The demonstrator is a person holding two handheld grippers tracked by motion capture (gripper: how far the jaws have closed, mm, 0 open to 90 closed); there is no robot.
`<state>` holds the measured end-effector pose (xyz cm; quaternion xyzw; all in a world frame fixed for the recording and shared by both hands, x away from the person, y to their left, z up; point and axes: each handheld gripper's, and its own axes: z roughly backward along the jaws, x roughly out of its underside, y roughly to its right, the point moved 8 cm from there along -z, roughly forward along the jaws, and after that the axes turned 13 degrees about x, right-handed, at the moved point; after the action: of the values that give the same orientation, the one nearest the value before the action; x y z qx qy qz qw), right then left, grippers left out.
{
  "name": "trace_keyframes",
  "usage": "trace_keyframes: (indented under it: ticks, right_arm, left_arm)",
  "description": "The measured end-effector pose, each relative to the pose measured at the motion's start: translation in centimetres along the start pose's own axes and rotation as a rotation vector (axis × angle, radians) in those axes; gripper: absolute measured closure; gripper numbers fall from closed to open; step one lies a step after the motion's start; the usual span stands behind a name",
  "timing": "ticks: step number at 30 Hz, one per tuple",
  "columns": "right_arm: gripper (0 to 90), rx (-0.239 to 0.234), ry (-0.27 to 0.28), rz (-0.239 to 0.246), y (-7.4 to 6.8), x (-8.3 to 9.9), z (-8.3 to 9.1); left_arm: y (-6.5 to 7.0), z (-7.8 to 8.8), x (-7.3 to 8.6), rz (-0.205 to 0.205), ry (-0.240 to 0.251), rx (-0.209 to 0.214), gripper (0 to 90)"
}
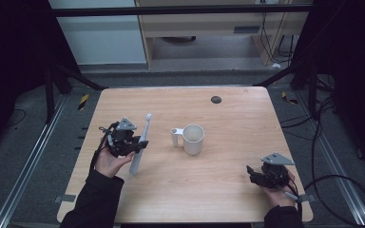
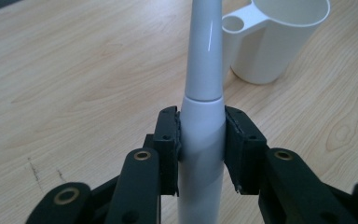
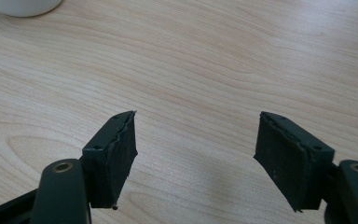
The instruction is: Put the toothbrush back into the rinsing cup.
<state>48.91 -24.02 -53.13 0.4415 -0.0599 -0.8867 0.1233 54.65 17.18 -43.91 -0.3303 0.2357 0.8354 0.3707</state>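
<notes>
While the left claw (image 2: 200,140) is pinching the electric toothbrush (image 2: 204,79), the scene is reading as follows:

Left claw: its black ribbed pads are pressing on both sides of the toothbrush's thick white handle, just below the seam where the slimmer neck begins.

Toothbrush axis: in the high view it is standing near-upright, its long axis leaning slightly toward 1 o'clock, bristle head at the top, base down at the desk (image 1: 228,190).

Key relation: the cup (image 1: 193,139) is sitting at about 3 o'clock from the left claw, near but apart from the toothbrush; the left hand is clearly the nearer one.

Likely next move: carrying the toothbrush across toward the cup, probably to stand it inside.

Cup: smooth white plastic, round and tapering, with an open mouth and a tubular side handle (image 2: 235,28).

Right claw (image 3: 196,154): jaws are spreading wide with nothing between them, resting at the desk's 5 o'clock corner.

Desk: pale wood grain, matte.
</notes>
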Motion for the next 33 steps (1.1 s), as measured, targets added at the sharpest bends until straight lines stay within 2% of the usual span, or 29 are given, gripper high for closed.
trace_keyframes:
  ticks: [10, 18, 25, 33]
  right_arm:
    - [28.9, 0.007, 0.005, 0.006, 0.1, 0.0, 0.0]
    - [28.8, 0.005, 0.014, -0.001, -0.2, -0.2, 0.0]
    - [28.9, 0.005, 0.025, 0.007, -0.3, -0.3, 0.1]
    - [29.0, 0.004, 0.028, 0.007, -0.3, -0.3, 0.0]
  left_arm:
    - [0.5, 1.1, -1.7, -0.024, 0.158, -0.037, 67.2]
    - [0.6, 1.9, -3.5, -0.038, 0.25, -0.069, 67.2]
    - [0.4, 2.7, -6.0, -0.024, 0.351, -0.067, 67.2]
    - [0.7, 2.7, -8.5, -0.014, 0.461, -0.067, 67.2]
